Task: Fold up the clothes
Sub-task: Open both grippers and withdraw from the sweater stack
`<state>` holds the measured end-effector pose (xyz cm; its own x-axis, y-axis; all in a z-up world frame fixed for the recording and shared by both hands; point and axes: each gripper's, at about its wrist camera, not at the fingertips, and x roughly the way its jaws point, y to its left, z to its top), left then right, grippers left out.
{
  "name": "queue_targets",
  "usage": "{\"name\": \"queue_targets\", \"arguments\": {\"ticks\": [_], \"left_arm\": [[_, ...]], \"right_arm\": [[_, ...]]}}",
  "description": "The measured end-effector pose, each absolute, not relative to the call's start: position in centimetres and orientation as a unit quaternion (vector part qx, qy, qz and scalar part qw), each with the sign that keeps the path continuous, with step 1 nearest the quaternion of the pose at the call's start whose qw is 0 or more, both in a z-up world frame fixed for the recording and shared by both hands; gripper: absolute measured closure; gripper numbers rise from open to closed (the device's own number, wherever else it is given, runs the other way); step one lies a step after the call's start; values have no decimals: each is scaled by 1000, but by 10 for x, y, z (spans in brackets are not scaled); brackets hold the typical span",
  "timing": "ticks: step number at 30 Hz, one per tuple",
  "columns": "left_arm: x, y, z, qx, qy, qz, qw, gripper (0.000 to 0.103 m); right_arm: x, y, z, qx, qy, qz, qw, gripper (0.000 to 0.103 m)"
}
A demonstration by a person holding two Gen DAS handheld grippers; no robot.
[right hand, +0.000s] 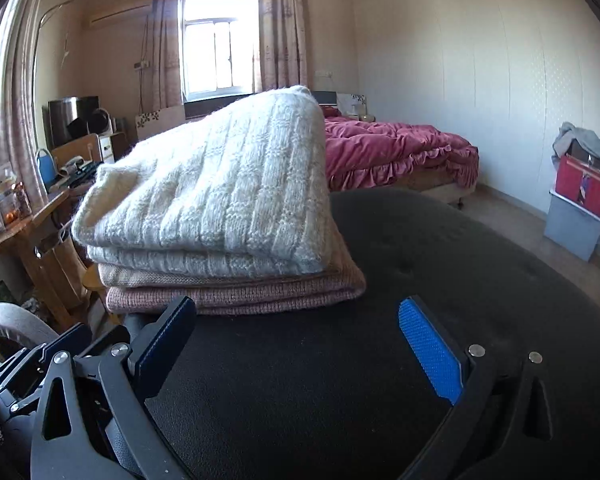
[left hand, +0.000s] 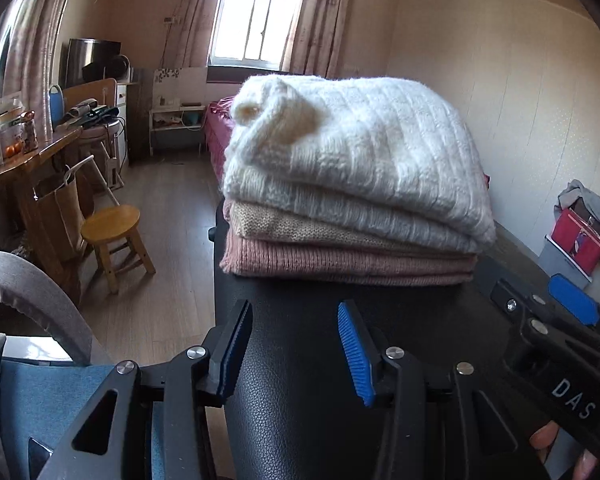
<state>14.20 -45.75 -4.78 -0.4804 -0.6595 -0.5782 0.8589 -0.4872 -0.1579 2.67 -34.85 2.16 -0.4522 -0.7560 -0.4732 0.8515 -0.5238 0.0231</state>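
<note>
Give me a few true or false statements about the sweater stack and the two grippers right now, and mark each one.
1. The white sweater lies on top of the stack. True.
2. The pink sweater sits at the bottom. True.
3. The left gripper is clamped on a sweater. False: its fingers stand apart with nothing between them.
4. The stack rests on the red bed. False: it rests on a black padded surface; the bed is behind.
5. The right gripper is open and empty. True.

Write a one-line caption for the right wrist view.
Open right gripper empty before three folded sweaters stacked on a black padded surface.
</note>
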Motion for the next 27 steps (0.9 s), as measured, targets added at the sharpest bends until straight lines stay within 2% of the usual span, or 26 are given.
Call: {"name": "queue_targets", "arguments": {"ticks": [11, 27], "left_arm": [[144, -473, -61, 260, 248, -800, 480, 57], [145, -464, -52, 243, 223, -796, 508, 57]], "right_arm": [[31, -351, 19, 214, 121, -843, 478, 0], [34, -354, 20, 206, 127, -840, 485, 0]]}}
